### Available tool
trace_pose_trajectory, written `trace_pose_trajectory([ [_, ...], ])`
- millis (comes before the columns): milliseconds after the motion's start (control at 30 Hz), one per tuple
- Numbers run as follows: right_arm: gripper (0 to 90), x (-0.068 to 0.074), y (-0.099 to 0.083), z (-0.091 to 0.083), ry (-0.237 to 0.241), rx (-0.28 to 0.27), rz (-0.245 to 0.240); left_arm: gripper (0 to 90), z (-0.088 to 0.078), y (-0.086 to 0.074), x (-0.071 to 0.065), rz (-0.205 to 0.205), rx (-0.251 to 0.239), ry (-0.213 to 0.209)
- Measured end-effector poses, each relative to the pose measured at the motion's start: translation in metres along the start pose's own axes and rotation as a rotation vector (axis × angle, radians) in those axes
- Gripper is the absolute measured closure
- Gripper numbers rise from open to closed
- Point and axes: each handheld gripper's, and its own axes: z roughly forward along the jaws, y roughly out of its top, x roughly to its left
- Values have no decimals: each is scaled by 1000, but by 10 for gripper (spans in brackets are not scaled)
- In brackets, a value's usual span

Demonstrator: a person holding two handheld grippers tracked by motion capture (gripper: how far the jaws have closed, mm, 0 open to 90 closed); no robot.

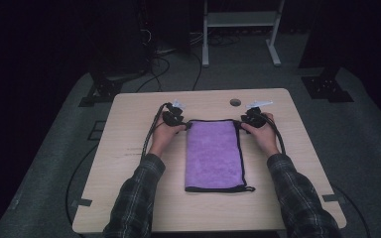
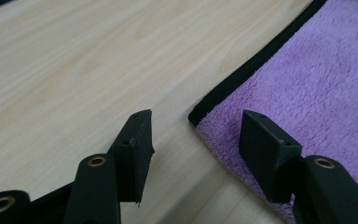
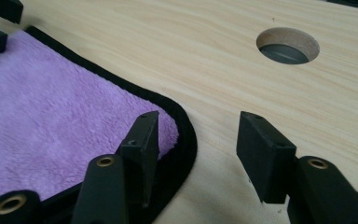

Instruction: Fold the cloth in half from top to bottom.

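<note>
A purple towel (image 1: pixel 213 153) with black trim lies folded in a long rectangle on the light wood table (image 1: pixel 129 163). At its far left corner my left gripper (image 1: pixel 187 126) is open. In the left gripper view the jaws (image 2: pixel 196 126) straddle that corner: one jaw is over bare wood, the other over the towel (image 2: pixel 317 84). At the far right corner my right gripper (image 1: pixel 241 124) is open too. In the right gripper view its jaws (image 3: pixel 198 123) straddle the rounded corner of the towel (image 3: pixel 51 121). Neither gripper presses on the cloth.
A round cable hole (image 1: pixel 235 102) (image 3: pixel 287 45) sits in the table just beyond the towel's far edge, close to the right gripper. Cables trail from both grippers across the table. Past the table stand a white frame (image 1: pixel 240 29) and dark equipment on the floor.
</note>
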Motion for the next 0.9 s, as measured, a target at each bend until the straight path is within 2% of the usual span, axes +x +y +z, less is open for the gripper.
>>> trace_pose_trajectory([
  [233,523,3,-3,6,20,33,-16,471,5,-1,0,-9,0,-23],
  [267,530,3,-3,6,20,33,-17,480,6,-2,1,-11,-4,-36],
  [400,620,5,-4,6,33,34,-31,539,6,-2,0,-21,-13,-53],
  [567,747,7,-4,6,57,34,-20,722,5,0,-7,-61,9,-71],
  [667,812,8,-5,6,72,37,5,817,5,1,-9,-101,18,-79],
  [800,836,13,-2,5,40,54,-12,852,3,2,-10,-104,23,-72],
  [900,841,16,3,1,16,63,-36,856,-1,2,-9,-101,5,-77],
])
